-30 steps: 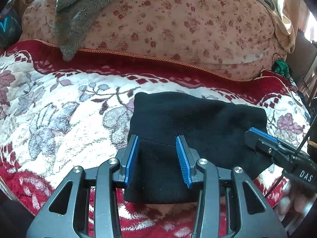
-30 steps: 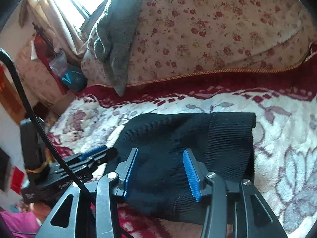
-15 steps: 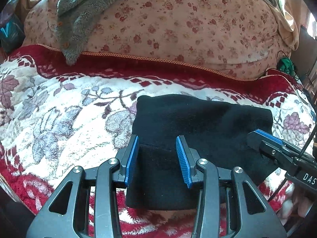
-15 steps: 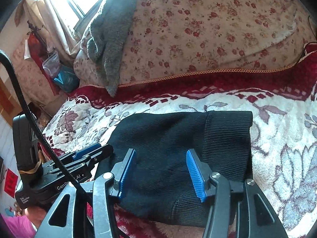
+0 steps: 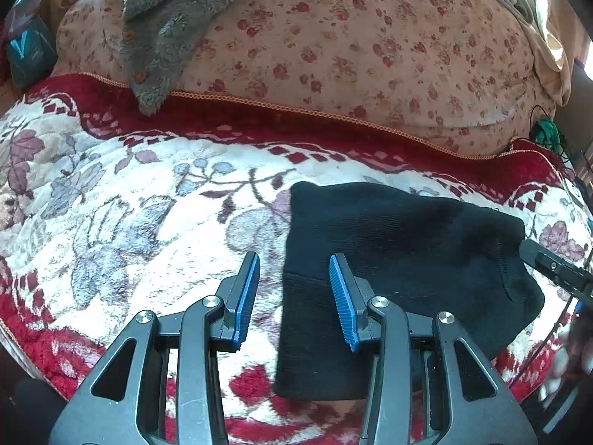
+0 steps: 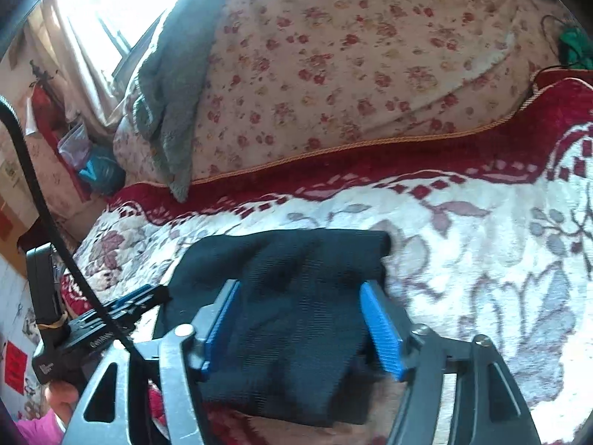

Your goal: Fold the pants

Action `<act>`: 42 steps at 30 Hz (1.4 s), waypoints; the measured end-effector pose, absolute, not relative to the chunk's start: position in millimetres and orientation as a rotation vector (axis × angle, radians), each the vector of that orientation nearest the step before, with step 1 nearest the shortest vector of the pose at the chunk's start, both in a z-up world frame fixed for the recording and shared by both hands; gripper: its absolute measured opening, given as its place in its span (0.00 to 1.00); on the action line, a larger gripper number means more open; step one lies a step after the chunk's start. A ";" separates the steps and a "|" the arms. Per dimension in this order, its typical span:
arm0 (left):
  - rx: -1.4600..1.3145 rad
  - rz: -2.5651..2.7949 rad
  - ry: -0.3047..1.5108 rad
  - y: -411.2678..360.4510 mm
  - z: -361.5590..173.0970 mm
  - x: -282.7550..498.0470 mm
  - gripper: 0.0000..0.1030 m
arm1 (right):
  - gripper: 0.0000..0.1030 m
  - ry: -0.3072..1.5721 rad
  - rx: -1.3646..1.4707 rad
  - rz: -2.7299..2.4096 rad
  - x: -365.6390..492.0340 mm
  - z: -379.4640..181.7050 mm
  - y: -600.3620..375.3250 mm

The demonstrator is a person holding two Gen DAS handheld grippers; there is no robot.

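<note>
Lying folded near the bed's front edge, black knit pants (image 5: 400, 259) rest on the red-and-cream floral blanket (image 5: 129, 204). Left tool (image 5: 294, 296) open, empty; right tool (image 6: 300, 330) just widened, straddling pants, not gripping.
</note>
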State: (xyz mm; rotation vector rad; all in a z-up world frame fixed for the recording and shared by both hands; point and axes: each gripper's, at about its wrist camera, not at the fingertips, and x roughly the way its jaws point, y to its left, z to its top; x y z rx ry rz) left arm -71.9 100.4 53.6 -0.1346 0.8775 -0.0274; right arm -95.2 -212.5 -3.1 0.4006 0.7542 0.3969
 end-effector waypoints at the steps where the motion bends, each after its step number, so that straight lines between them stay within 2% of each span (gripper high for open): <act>1: -0.143 -0.034 0.883 104.2 53.1 -72.1 0.38 | 0.64 0.764 0.409 0.391 -94.3 -6.0 -216.8; 4: -0.197 -0.072 0.908 120.5 49.0 -71.2 0.41 | 0.64 0.800 0.435 0.400 -91.0 -17.3 -227.3; 6: -0.255 -0.110 0.925 133.0 43.8 -70.2 0.60 | 0.66 0.816 0.467 0.445 -89.8 -24.3 -229.8; 8: -0.313 -0.147 0.936 140.3 38.6 -69.5 0.61 | 0.71 0.844 0.504 0.493 -86.1 -33.5 -229.7; 18: -0.377 -0.269 0.998 124.6 18.2 -51.8 0.64 | 0.75 0.931 0.619 0.623 -67.0 -66.4 -213.8; 21: -0.401 -0.284 1.009 120.8 10.1 -44.7 0.68 | 0.75 0.910 0.640 0.649 -64.2 -68.9 -216.7; 24: -0.424 -0.310 0.994 117.6 6.4 -41.7 0.68 | 0.65 0.883 0.638 0.646 -64.3 -72.1 -219.0; 25: -0.418 -0.330 0.993 113.6 5.3 -40.9 0.68 | 0.62 0.874 0.631 0.647 -65.6 -72.1 -219.6; 26: -0.406 -0.353 0.993 109.1 5.1 -40.2 0.58 | 0.60 0.864 0.625 0.648 -67.2 -72.0 -219.7; 28: -0.384 -0.355 0.985 105.0 7.6 -40.1 0.52 | 0.56 0.850 0.616 0.651 -70.8 -70.3 -219.9; 30: -0.394 -0.368 0.981 106.4 10.9 -40.7 0.38 | 0.51 0.844 0.614 0.654 -72.5 -67.1 -220.6; 32: -0.431 -0.385 0.973 113.2 15.8 -42.2 0.29 | 0.46 0.835 0.603 0.665 -75.7 -60.7 -218.7; 37: -0.402 -0.374 0.931 121.1 36.5 -53.7 0.25 | 0.40 0.802 0.608 0.704 -80.4 -39.6 -210.6; 42: -0.414 -0.330 0.872 155.4 60.8 -65.9 0.25 | 0.40 0.791 0.577 0.770 -78.7 -22.1 -181.0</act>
